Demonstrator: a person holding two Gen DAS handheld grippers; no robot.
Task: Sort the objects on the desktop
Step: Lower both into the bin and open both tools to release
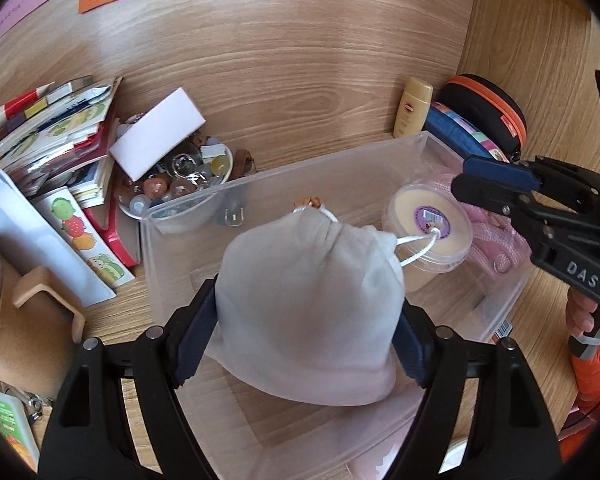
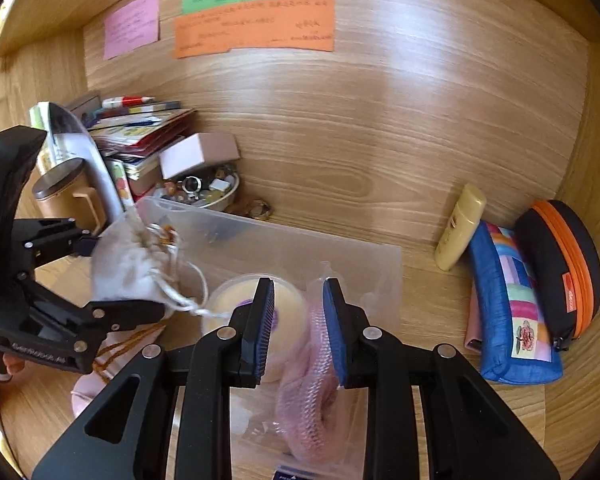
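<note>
My left gripper (image 1: 306, 344) is shut on a white drawstring pouch (image 1: 312, 304) and holds it above the left part of a clear plastic bin (image 1: 260, 184). The pouch (image 2: 128, 260) and left gripper (image 2: 112, 276) also show in the right wrist view. In the bin lie a round cream tub (image 1: 428, 232) and a pink knitted item (image 1: 496, 240). My right gripper (image 2: 296, 320) is open and empty above the tub (image 2: 292, 312) and pink item (image 2: 312, 400). It shows at the right of the left wrist view (image 1: 472, 180).
Behind the bin stand a bowl of small trinkets (image 1: 180, 184) with a white box (image 1: 160, 136) on it, a stack of books (image 1: 52, 128) and a tan mug (image 2: 64, 196). At the right are a yellow bottle (image 2: 460, 232), a blue pencil case (image 2: 512, 304) and a black-orange case (image 2: 560, 264).
</note>
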